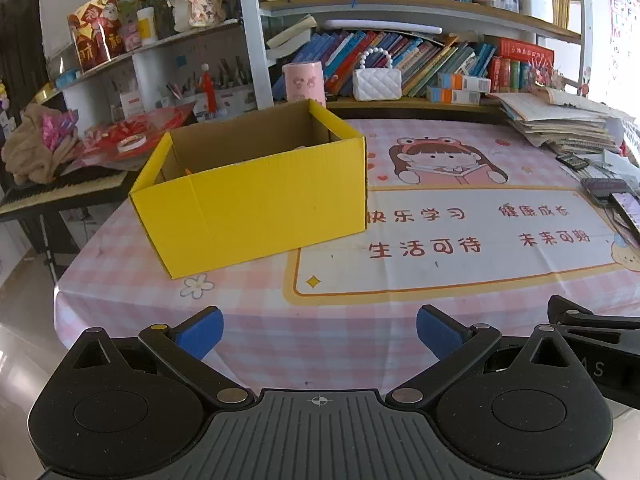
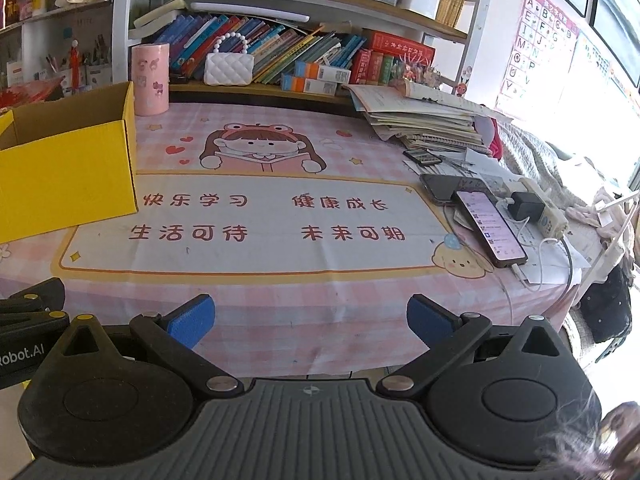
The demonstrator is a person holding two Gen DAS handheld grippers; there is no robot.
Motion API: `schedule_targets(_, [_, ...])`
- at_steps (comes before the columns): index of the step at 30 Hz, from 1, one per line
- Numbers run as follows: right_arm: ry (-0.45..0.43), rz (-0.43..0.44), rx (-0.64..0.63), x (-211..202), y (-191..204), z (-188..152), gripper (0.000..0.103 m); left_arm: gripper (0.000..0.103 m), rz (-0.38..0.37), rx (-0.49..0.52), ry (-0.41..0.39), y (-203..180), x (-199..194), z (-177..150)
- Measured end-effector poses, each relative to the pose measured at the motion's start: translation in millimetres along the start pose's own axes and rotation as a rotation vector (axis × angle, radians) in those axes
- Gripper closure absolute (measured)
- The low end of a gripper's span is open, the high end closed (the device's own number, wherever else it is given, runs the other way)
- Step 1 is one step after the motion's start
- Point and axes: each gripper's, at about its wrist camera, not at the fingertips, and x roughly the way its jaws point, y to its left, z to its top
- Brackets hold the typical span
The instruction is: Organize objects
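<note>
A yellow cardboard box (image 1: 256, 200) stands open on the pink checked tablecloth (image 1: 320, 328), left of centre; it also shows in the right wrist view (image 2: 64, 184) at the left edge. Small bits of something show inside, mostly hidden by the front wall. My left gripper (image 1: 320, 334) is open and empty, held back at the table's near edge, in front of the box. My right gripper (image 2: 310, 322) is open and empty at the near edge, right of the box. The right gripper's body (image 1: 592, 328) shows beside the left one.
A pink cylinder (image 2: 150, 80) and a white quilted purse (image 2: 229, 68) stand at the back below the bookshelves. A paper stack (image 2: 428, 120), phones (image 2: 490, 228) and a charger (image 2: 526, 204) lie at the right. A side table with red wrappings (image 1: 132, 140) is at the left.
</note>
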Motion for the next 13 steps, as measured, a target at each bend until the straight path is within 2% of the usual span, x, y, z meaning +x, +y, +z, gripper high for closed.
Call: schedule_targets(13, [0.008,-0.001,-0.003,5.7,-1.3,1.3,0.000,0.000,-0.003,-0.001,0.014,-1.8,7.1,2.4])
